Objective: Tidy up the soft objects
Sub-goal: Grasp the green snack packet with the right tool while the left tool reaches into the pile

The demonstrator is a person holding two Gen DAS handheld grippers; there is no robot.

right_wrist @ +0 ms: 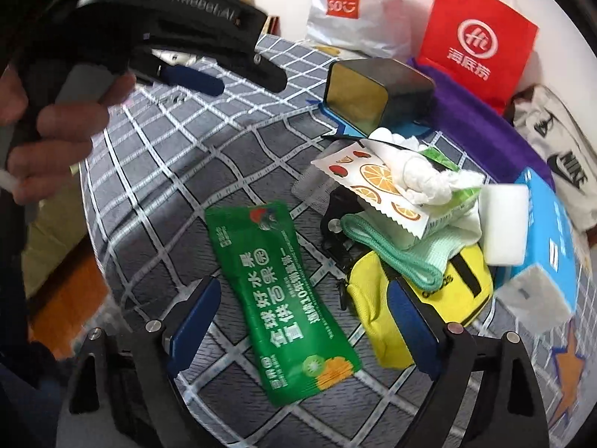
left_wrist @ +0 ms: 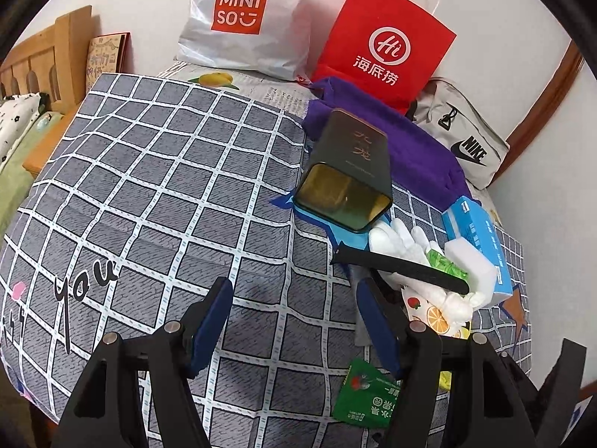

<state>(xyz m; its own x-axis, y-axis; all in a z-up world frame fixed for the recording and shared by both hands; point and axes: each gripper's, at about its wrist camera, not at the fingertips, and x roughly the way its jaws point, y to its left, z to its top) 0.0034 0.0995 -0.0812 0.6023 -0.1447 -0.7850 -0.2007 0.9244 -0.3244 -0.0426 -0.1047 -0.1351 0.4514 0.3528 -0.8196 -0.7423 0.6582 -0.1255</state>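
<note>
Soft objects (right_wrist: 418,194) heaped on checked bed (left_wrist: 168,171) beside MINISO bag (left_wrist: 242,18), Nike pouch (left_wrist: 462,138); left claw (left_wrist: 294,321), right claw (right_wrist: 306,328) both released, empty.

The left expanse of the checked bedspread (left_wrist: 156,186) is unobstructed; passage rightward is blocked by the open tin (left_wrist: 347,183) and clutter pile (right_wrist: 421,201).

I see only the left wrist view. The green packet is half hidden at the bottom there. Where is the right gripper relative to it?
Observer: The green packet lies flat on the bedcover between the open fingers of the right gripper; the pads do not press on it.
Operator: And the small yellow piece beside it, what is it?
Observer: A yellow pouch, with a mint cloth draped over its far end.
</note>
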